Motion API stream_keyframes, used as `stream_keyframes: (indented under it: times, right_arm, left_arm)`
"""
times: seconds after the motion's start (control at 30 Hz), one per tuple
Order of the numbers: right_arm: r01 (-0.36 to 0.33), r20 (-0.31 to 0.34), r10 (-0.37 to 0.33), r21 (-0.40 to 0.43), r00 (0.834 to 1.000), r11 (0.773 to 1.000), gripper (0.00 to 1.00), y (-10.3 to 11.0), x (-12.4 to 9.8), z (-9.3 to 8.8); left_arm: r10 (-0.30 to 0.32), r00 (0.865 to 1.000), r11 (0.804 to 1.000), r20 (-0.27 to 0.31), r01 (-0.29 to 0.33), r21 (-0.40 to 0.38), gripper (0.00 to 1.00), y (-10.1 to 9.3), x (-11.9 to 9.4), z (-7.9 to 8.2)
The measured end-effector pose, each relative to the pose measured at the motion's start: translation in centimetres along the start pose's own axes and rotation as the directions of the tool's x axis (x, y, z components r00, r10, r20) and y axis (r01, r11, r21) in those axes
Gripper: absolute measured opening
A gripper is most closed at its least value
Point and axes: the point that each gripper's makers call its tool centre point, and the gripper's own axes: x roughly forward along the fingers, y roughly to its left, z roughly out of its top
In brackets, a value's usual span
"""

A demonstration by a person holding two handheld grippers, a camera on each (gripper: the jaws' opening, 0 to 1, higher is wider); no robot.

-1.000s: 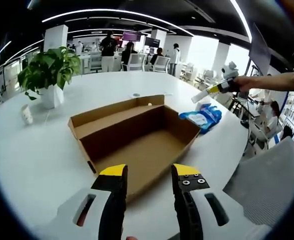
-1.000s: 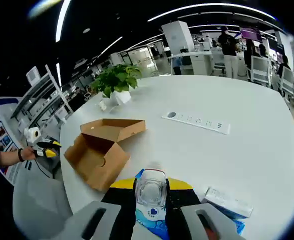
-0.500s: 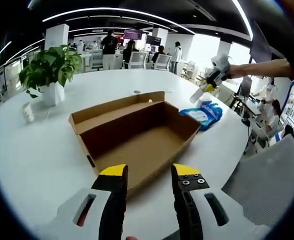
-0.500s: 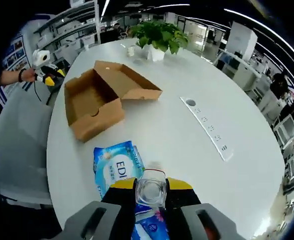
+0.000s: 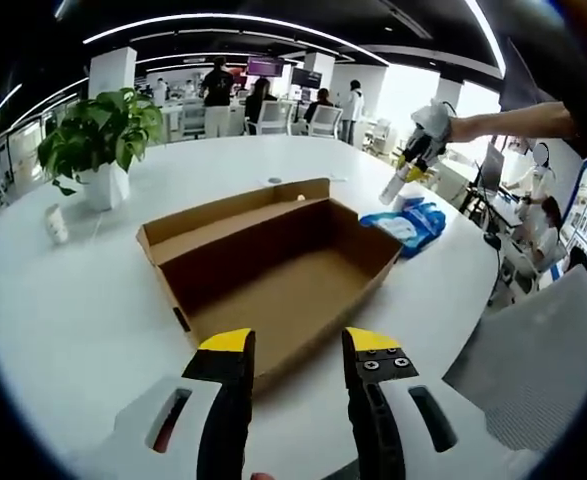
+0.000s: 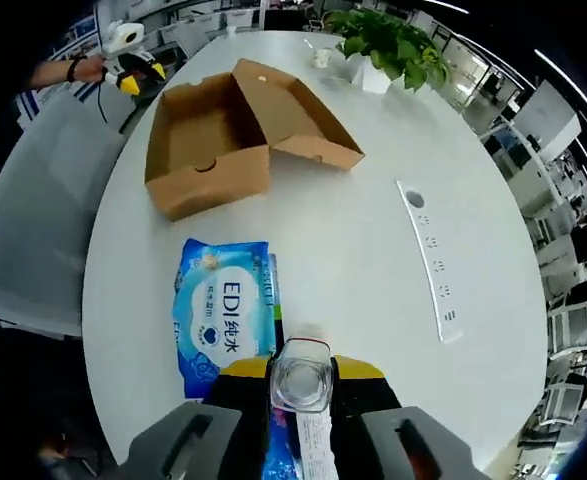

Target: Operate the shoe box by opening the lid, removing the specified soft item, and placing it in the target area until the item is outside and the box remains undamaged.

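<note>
Nearest, in the left gripper view: left gripper [image 5: 297, 352], yellow-tipped jaws set apart with nothing between them, poised at the near wall of the shoe box [image 5: 273, 270]. Box open and bare inside, lid folded back flat on the far side, resting on the white counter [image 5: 63, 310]. Just past the box's right corner, blue wipes pack [image 5: 406, 226] lying flat on the counter, outside the box. Above it, right gripper [image 5: 405, 175] held up by a hand, gripping a clear bottle [image 5: 397, 186] that angles down toward the pack. Farther left, potted plant [image 5: 98, 140] and a small white cup [image 5: 55, 228]; beyond, office chairs and standing people.

Closest, in the right gripper view: right gripper [image 6: 299, 372] clamped on the clear bottle [image 6: 298, 372], seen mouth-on. Just beyond, wipes pack [image 6: 223, 312] flat on the counter [image 6: 363, 260], then the shoe box [image 6: 208, 150] with lid swung wide. Right of these, white power strip [image 6: 428, 255]. Far off, left gripper [image 6: 133, 68] in a hand, and the plant [image 6: 388, 45].
</note>
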Motion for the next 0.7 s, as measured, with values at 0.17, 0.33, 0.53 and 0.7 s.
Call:
stream_keyframes:
  times: [0.17, 0.33, 0.53, 0.7]
  right_arm:
    - [-0.005, -0.022, 0.005, -0.01, 1.0, 1.0, 0.17, 0.0, 0.6, -0.5]
    - [-0.018, -0.047, 0.017, -0.025, 0.999, 1.0, 0.17, 0.2, 1.3, -1.1]
    - [-0.024, -0.074, 0.021, -0.035, 0.997, 0.999, 0.18, 0.0, 2.2, -1.6]
    - [-0.048, -0.087, 0.044, -0.042, 0.995, 0.998, 0.18, 0.4, 2.8, -1.9]
  left_arm:
    - [-0.001, 1.0, 1.0, -0.004, 0.001, -0.004, 0.35, 0.0, 0.1, -0.1]
    - [-0.001, 1.0, 1.0, -0.009, 0.001, -0.009, 0.35, 0.0, 0.3, -0.3]
    - [-0.002, 1.0, 1.0, -0.011, 0.001, -0.013, 0.35, 0.0, 0.4, -0.3]
    - [0.005, 1.0, 1.0, -0.012, -0.005, -0.015, 0.35, 0.2, 0.4, -0.3]
